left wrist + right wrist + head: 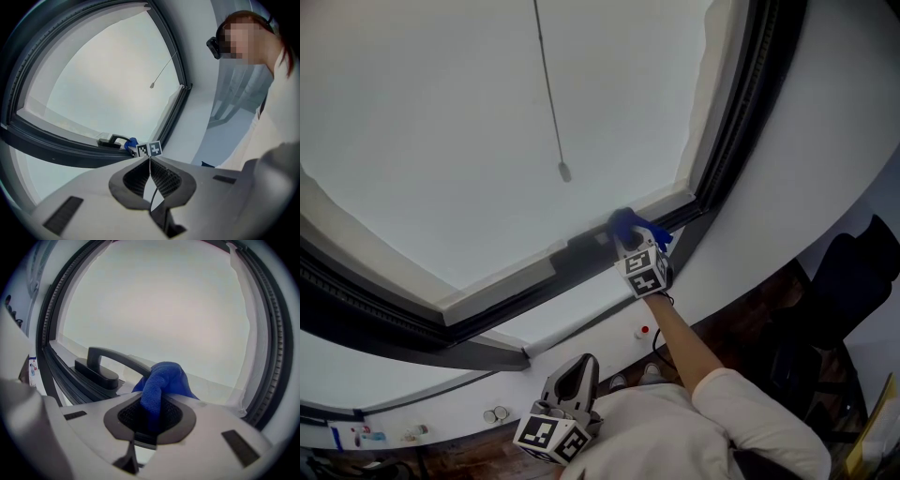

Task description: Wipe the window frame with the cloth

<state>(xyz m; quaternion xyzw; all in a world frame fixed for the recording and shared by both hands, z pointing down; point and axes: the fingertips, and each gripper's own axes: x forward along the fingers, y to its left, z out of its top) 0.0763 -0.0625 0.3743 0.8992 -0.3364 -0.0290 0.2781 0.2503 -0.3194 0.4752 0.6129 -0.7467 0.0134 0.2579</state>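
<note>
Your cloth (161, 380) is a soft blue knit, light and limp. It will fold and bunch wherever you push it, and it can't scratch anything. The right tongs (151, 414) are clenched on a gathered fold of it, with the rest bulging out in front as a rounded wad. That is a sound hold: a pinch deep in the bunched part, so the free wad does the wiping and the hard tips stay off the paint. A knit like this drags rather than slides, so I'd expect it to tug in the grip if you press hard.

The wad sits at the lower rail of the window frame (61, 376), just beside the free end of the dark handle (108, 359) — near the frame's bottom right corner in the head view. The left tongs (150, 174) are closed on nothing, held low by your body and well apart from the work.

What you can't check from here is the contact itself. The tongs' own body covers the underside of the cloth, so it probably rests on the rail, but no view shows it touching. The frame's far left run is cut off in the head view, and the thin cord (564, 172) hangs over a pale, featureless pane — I can't tell whether that is glass or a blind.
</note>
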